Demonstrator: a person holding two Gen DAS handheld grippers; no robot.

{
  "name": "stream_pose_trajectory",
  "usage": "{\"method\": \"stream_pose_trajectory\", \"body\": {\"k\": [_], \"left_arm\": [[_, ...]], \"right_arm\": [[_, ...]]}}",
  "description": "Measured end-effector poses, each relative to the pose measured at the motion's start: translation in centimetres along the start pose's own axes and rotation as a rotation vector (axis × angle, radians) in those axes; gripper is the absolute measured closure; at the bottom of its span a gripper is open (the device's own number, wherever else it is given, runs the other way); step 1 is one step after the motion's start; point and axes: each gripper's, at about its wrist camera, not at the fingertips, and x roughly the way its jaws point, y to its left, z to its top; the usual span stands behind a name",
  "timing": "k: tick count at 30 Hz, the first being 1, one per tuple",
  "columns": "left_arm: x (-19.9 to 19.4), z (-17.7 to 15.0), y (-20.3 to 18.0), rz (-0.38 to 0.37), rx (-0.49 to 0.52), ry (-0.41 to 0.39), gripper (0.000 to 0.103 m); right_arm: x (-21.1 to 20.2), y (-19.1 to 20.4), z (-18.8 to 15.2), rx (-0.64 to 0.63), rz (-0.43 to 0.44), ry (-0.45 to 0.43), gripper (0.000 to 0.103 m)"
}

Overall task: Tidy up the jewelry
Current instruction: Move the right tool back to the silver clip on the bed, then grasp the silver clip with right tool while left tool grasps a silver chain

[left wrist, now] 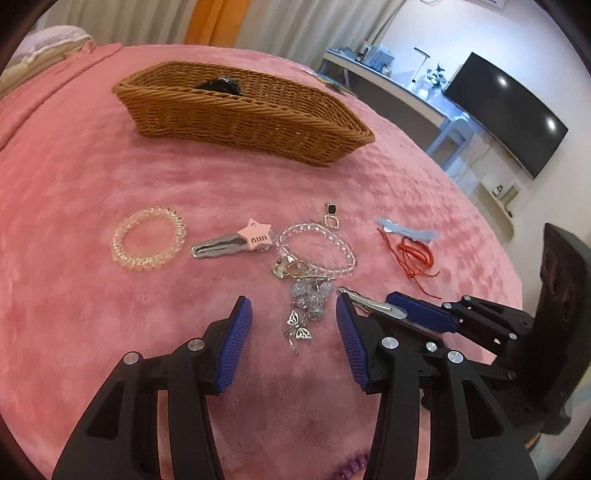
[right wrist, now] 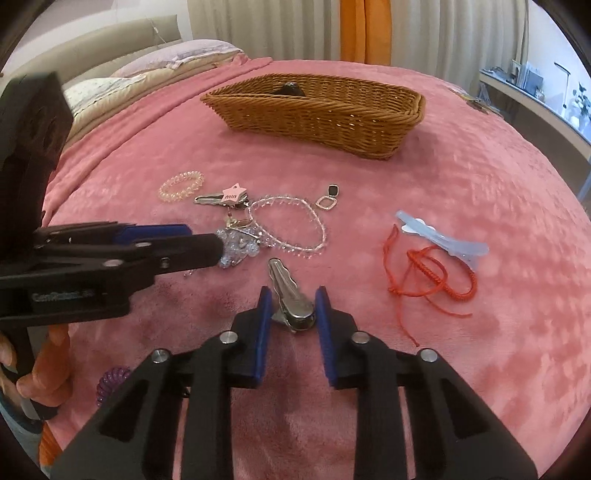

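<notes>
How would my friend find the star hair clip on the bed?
Start at the wicker basket on the pink blanket. Nearer the camera, between the clear coil hair tie and the beaded bracelet, lies the star hair clip: the only piece with a pink star.

a bed covered by a fuzzy pink blanket [left wrist: 92, 177] fills most of both views. at its head, seen from the right wrist, lie a lilac pillow [right wrist: 184, 51] and a cream quilt with a lace edge [right wrist: 110, 88], in front of a beige padded headboard [right wrist: 92, 40]. behind the bed hang pale pleated curtains [right wrist: 277, 26] with an orange panel [right wrist: 364, 29] between them, lit from behind by daylight. to the right a long white desk [left wrist: 399, 88] on pale blue legs runs along the wall, cluttered with small items too blurred to name. a dark flat screen [left wrist: 506, 110] is mounted on the cream wall [left wrist: 461, 33], with a small white shelf [left wrist: 498, 206] below it.
</notes>
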Motion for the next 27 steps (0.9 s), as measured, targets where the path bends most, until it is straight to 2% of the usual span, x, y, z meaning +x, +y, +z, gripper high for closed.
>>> {"method": "stream_pose_trajectory", "body": {"k": [6, 7, 8, 11, 17, 27], "left_arm": [[0.9, 0.3, -1.4, 0.048, 0.047, 0.015, 0.08], [0.9, 0.3, -1.6, 0.042, 0.055, 0.018, 0.088], [0.6, 0.1, -1.5, 0.04, 0.059, 0.02, 0.092], [0.5, -0.2, -1.7, 0.045, 0.073, 0.013, 0.099], [-0.7, -0.9, -1.3, 0.041, 0.063, -0.021, 0.099], [-5.4, -1.6, -0.2, -0.045, 0.052, -0.141, 0.099]], "right_arm": [[-0.2, -0.5, -0.2, 0.024, -0.01, -0.016, 0.082], [-0.2, -0.6, -0.3, 0.03, -0.007, -0.016, 0.082], [-0.2, -0.7, -0.2, 0.034, -0.005, -0.016, 0.082], [-0.2, -0.8, -0.3, 0.037, -0.004, -0.02, 0.082], [-0.7, -1.0, -0.3, 0.038, 0.001, -0.039, 0.082], [-2.8, -1.1, 0.2, 0.041, 0.013, -0.087, 0.082]]}}
